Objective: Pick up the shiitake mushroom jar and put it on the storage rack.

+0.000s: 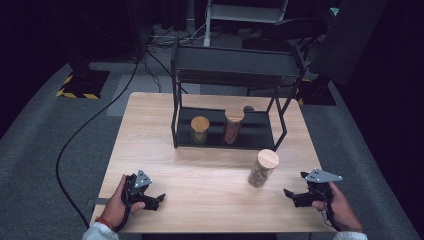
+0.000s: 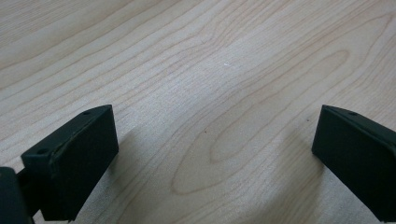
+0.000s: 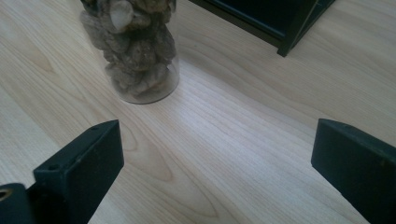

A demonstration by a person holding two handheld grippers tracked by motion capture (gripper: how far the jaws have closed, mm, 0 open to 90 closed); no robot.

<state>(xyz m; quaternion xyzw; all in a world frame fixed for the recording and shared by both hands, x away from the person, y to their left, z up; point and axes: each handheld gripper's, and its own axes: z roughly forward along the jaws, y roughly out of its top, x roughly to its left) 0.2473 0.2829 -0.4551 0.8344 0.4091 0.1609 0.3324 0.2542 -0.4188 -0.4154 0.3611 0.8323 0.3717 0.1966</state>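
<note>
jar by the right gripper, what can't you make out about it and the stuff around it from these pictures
- Jar, right gripper view: its top and lid are cut off by the upper edge.
- Jar contents, high view: too small to identify; brown lumps close up.
- Rack, high view: its top shelf hides the space behind the two jars on its lower shelf.
- Small dark thing behind those jars: too small to tell.

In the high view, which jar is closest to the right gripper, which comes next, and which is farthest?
From the right gripper:
1. Jar on the bare table, just ahead and to its left.
2. Reddish jar, on the rack's bottom shelf, right of its neighbour.
3. Short greenish jar, same shelf, farther left.
</note>
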